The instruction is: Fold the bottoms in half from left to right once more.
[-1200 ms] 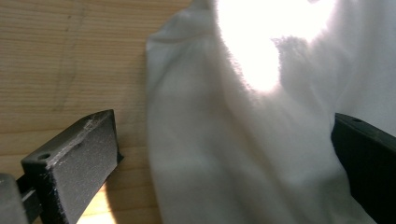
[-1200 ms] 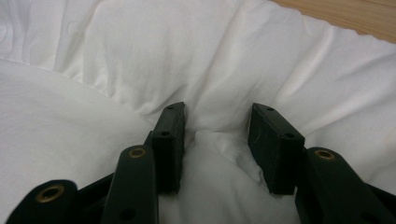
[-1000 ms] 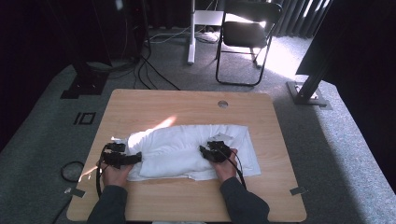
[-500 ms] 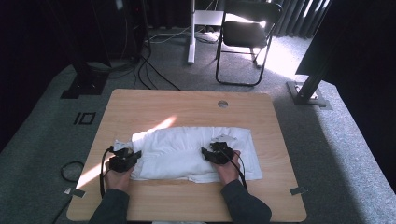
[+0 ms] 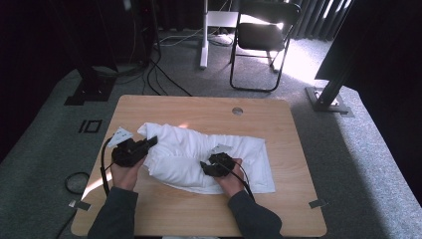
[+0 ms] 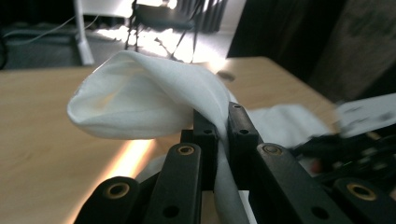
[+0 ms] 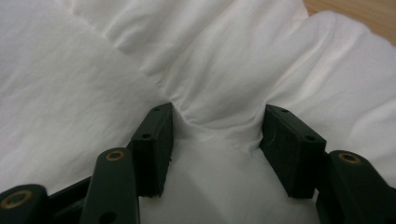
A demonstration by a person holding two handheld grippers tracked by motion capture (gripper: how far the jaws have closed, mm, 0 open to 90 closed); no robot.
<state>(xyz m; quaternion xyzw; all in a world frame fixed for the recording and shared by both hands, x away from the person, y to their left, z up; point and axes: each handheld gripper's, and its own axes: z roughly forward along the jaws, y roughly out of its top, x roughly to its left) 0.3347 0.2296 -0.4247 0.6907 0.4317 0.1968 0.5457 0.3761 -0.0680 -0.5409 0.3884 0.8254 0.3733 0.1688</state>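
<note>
White cloth (image 5: 209,157) lies along the middle of the wooden desk (image 5: 278,124), its long axis running from the left of the frame to the lower right in the high view. Its left end is off the wood: the left claw (image 5: 149,143) is clamped on that end, and in the left gripper view the fabric (image 6: 154,100) balloons up and away from the pinched jaws, with bare desk beneath it. So the free length of the cloth stretches rightward from this claw, toward the other hand.

Over the right half of the cloth sits the right claw (image 5: 211,167), nearer the lower edge of the frame. In the right gripper view its jaws have just been opening and stand apart, with a puckered ridge of fabric (image 7: 219,119) between them; the pads look to be leaving it rather than pressing it.

Judging from this, the coming move is a fold carried by the left hand along the long axis, over toward the right end, with the right claw the nearer one to steady the part lying flat.
</note>
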